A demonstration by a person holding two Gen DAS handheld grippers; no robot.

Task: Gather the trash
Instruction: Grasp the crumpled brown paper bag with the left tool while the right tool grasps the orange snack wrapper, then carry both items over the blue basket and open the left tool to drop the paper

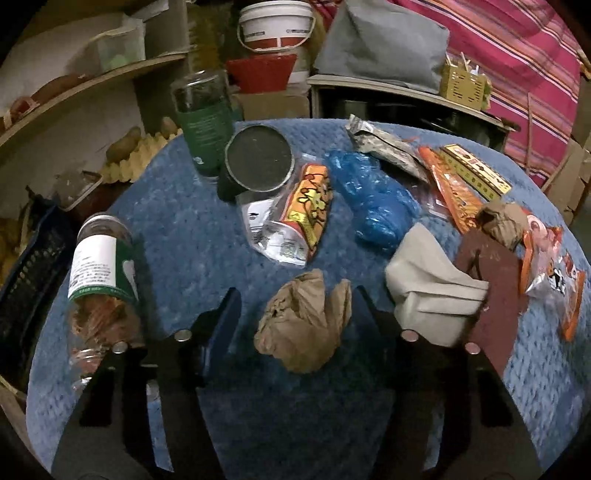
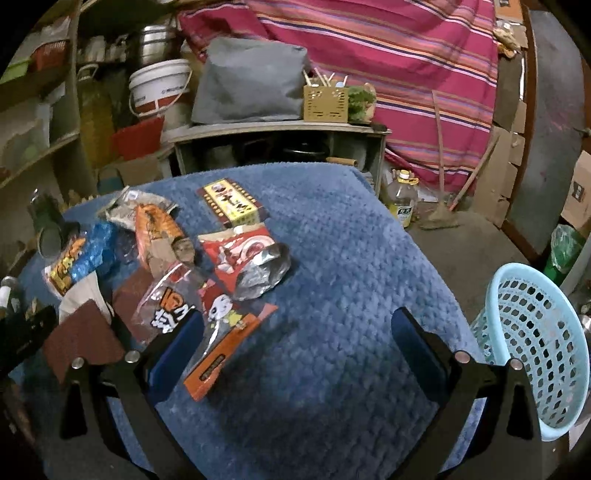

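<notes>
Trash lies scattered on a blue knitted cloth [image 1: 192, 236]. My left gripper [image 1: 295, 306] is open, its fingers either side of a crumpled brown paper ball [image 1: 303, 325]. Beyond it lie an orange snack wrapper [image 1: 306, 206], a blue plastic bag [image 1: 373, 195], a beige cloth piece [image 1: 424, 284] and a brown sheet [image 1: 495, 291]. My right gripper [image 2: 295, 332] is open and empty above the cloth [image 2: 332, 266], beside an orange wrapper [image 2: 221, 339] and a red and silver packet [image 2: 251, 258]. A light blue perforated basket [image 2: 532, 347] stands at the right.
A plastic bottle [image 1: 99, 280] lies at the left edge, a green-labelled bottle [image 1: 203, 125] and a tin can [image 1: 258, 158] stand at the back. A yellow box [image 2: 229, 203] lies at the back. Shelves, a white bucket [image 1: 277, 26] and a low bench [image 2: 280, 129] surround the table.
</notes>
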